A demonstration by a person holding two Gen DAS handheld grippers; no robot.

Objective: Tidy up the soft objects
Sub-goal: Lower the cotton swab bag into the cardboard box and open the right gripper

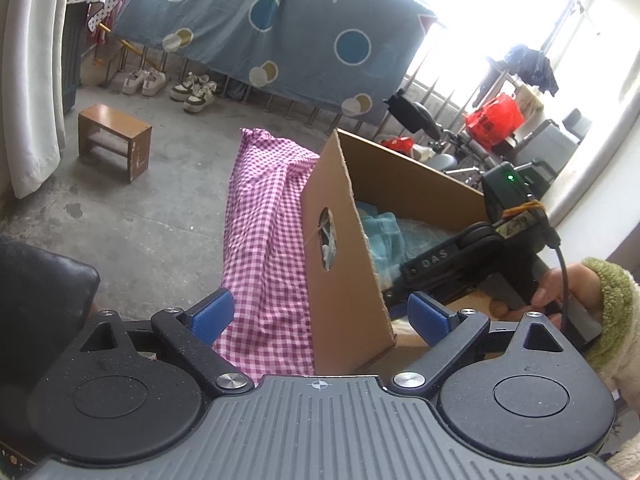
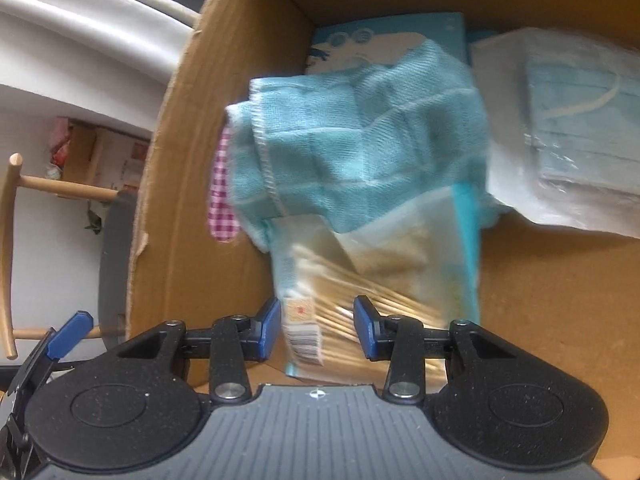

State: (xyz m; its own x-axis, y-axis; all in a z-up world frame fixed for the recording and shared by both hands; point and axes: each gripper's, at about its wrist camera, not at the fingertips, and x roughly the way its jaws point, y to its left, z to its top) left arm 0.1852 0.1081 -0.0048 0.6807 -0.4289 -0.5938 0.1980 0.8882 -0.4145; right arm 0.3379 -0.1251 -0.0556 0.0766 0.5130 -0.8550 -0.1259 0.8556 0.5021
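Open cardboard box (image 2: 192, 168) on pink gingham cloth (image 1: 264, 240), teal towel (image 2: 360, 152) against its left wall, bagged face masks (image 2: 560, 152) toward the right wall, cotton-swab packet (image 2: 360, 280) in the middle, right gripper (image 2: 316, 328) half-open astride the packet, contact unclear, left gripper (image 1: 320, 316) wide, released, straddling the box's near corner.

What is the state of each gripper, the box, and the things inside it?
left gripper: open, straddling the box wall
right gripper: open around the swab packet, not pressing
cardboard box: open-topped
towel: crumpled
swab packet: lying inside
mask packet: sealed, lying inside
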